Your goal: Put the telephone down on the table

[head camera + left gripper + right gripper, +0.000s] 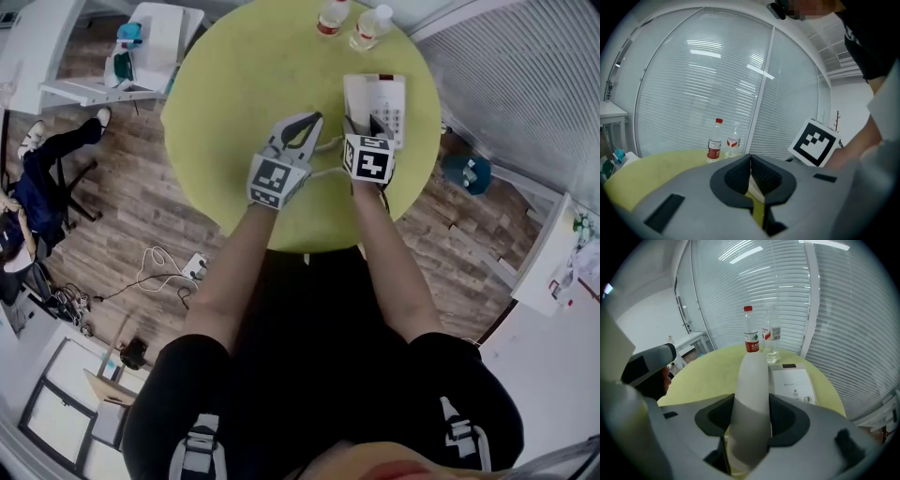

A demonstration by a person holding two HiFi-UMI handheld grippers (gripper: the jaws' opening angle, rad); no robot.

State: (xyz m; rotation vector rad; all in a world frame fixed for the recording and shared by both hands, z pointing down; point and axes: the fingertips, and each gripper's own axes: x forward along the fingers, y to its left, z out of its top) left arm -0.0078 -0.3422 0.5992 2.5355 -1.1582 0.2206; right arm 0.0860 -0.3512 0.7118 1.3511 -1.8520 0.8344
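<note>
Round yellow-green table [234,94], wood-plank floor [141,208]

Only one character can be read: the numeral 3, printed on a round key of the white flat telephone base [793,383], which lies on the round yellow-green bench [708,376]. The red label on the clear plastic red-capped bottle [751,333] carries white print too small to read.
</note>
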